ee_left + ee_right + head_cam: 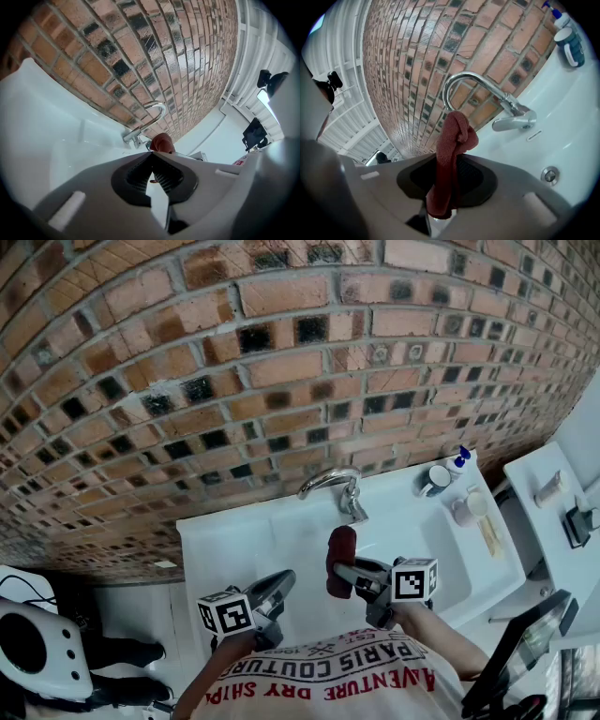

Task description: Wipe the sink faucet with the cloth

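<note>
Grey left gripper [279,581] clenched empty, low over the white sink [225,535]. Centre: dark-red cloth [339,557] pinched in the right gripper [343,570], near the chrome faucet [334,484], not touching. Judging by that, wiping not begun; all left. Right: 1 mug [434,482], 1 pump bottle [460,459] on the rim, out of the way.

Free room over the basin, walled in behind, cluttered at right.

Clear across the bare white sink [234,545] from the left gripper [281,581], jaws together and empty, up to the faucet [330,482]. Blocked beyond by the brick wall [234,362] rising straight off the sink's back edge, little room behind the arched spout. Crowded on the right rear corner: a mug [435,481], a pump bottle [458,461] and a pale cup [466,509], close together. Ahead of the right gripper [349,570], only the red cloth [339,559] pinched in its jaws, near the faucet's base and lever.
</note>
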Motion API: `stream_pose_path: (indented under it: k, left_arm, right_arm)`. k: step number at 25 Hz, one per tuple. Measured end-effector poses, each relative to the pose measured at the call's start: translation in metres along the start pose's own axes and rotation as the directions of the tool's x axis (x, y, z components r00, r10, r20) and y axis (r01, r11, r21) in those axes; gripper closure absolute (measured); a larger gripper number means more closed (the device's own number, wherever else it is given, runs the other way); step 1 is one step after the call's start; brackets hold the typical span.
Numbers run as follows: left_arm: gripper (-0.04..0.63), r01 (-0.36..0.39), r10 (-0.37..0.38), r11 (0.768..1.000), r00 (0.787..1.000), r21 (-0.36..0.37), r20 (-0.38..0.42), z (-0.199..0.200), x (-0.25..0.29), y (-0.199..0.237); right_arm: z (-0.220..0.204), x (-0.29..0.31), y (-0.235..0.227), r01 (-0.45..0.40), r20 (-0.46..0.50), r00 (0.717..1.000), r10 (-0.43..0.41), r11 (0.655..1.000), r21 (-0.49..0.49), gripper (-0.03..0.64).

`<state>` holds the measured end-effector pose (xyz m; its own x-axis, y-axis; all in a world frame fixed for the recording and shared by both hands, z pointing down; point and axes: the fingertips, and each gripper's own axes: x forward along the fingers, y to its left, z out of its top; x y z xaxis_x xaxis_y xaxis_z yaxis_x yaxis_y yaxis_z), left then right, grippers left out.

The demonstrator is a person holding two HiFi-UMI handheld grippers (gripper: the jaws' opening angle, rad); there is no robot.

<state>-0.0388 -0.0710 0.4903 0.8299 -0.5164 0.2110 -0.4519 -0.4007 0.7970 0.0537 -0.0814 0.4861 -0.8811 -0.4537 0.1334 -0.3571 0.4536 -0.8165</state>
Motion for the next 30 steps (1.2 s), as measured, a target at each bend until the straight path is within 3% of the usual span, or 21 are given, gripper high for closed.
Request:
stream_pose_path:
  k: [8,13,16,25,30]
  left_arm:
    - [0.592,-0.005,0.004,1.000,0.999,0.016,0.032,0.013,-0.001,0.004]
    - [0.592,-0.018,0.018,1.000,1.000,0.001,0.023,0.009,-0.001,0.008]
    - [0.592,-0.046,0.046,0.999,0.999,0.010,0.023,0.008,-0.003,0.015]
    - [0.592,-0.032,0.033,0.998,0.999,-0.047,0.009,-0.003,-0.001,0.023]
    - [0.592,-0.045,0.046,0.998,0.999,-0.040,0.013,-0.001,-0.001,0.026]
  right_arm:
    - [0.076,-0.010,-0.037,0.121,0.136,0.984,-0.111,0.991,-0.065,0.522]
    - [0.107,-0.011,-0.067,0.202,0.202,0.961,-0.191,0.979,-0.034,0.522]
    - [0.116,-0.009,-0.081,0.239,0.212,0.950,-0.228,0.971,-0.027,0.523]
    - [0.131,-0.010,-0.122,0.326,0.226,0.920,-0.320,0.945,0.011,0.523]
    - [0.132,-0.002,-0.132,0.350,0.180,0.921,-0.345,0.937,0.008,0.523]
